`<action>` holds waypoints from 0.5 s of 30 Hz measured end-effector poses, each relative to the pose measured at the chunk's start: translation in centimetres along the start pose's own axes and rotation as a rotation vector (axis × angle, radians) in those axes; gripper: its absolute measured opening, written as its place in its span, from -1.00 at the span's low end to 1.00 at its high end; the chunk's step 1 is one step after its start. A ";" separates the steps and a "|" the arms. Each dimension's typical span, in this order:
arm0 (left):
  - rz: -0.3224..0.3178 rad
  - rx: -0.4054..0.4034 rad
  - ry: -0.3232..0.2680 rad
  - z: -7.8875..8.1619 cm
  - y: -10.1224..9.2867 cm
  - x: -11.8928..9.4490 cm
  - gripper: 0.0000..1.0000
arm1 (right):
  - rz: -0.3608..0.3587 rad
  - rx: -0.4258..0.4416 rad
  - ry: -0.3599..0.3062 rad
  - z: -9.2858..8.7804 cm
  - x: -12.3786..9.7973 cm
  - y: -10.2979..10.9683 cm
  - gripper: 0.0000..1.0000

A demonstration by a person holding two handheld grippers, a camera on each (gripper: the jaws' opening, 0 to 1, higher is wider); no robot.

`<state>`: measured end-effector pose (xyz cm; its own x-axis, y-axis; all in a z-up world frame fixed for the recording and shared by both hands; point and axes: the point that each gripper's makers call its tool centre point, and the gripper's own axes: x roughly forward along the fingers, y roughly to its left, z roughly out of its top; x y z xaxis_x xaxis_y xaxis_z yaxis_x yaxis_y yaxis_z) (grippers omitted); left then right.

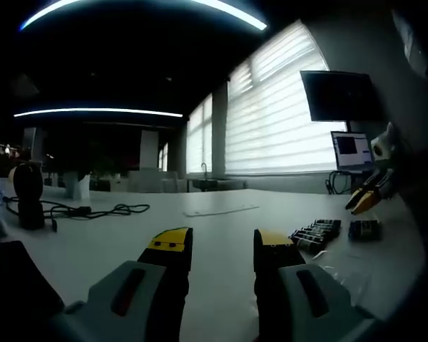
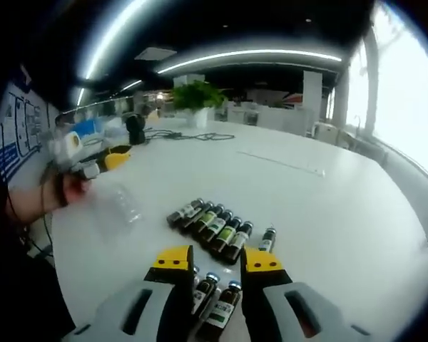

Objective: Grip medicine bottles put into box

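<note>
Several small dark medicine bottles [image 2: 210, 224] lie side by side in a row on the white table [image 2: 307, 206], with one more bottle [image 2: 268, 239] just to their right. My right gripper [image 2: 217, 260] stands open over a nearer group of bottles [image 2: 215, 292], which lie between and below its jaws. A clear plastic box [image 2: 123, 206] lies left of the row. My left gripper [image 2: 114, 158] shows in the right gripper view at far left, held by a hand [image 2: 65, 189]. In the left gripper view my left gripper [image 1: 222, 242] is open and holds nothing. The bottles [image 1: 317, 231] lie to its right, under the right gripper [image 1: 367, 198].
A black cable [image 1: 93, 210] and a dark round device [image 1: 27, 192] lie at the far left of the table. A lit monitor [image 1: 351, 149] stands by the blinds [image 1: 278, 121]. A potted plant [image 2: 196, 96] stands at the far end of the table.
</note>
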<state>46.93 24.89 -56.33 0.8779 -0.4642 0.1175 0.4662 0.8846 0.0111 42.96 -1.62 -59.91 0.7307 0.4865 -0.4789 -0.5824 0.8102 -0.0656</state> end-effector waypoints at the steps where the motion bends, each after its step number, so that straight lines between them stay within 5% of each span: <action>1: -0.004 0.000 0.001 0.0 -0.1 0.0 -0.46 | 0.017 -0.027 0.002 0.2 0.1 0.1 -0.52; 15: -0.012 -0.007 -0.008 0.3 -0.3 0.0 -0.46 | 0.204 -0.160 0.026 2.4 3.1 2.3 -0.44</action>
<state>46.78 24.61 -56.08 0.8712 -0.4747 0.1250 0.4779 0.8784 0.0054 44.72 2.58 -59.50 0.5840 0.6243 -0.5189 -0.7674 0.6329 -0.1023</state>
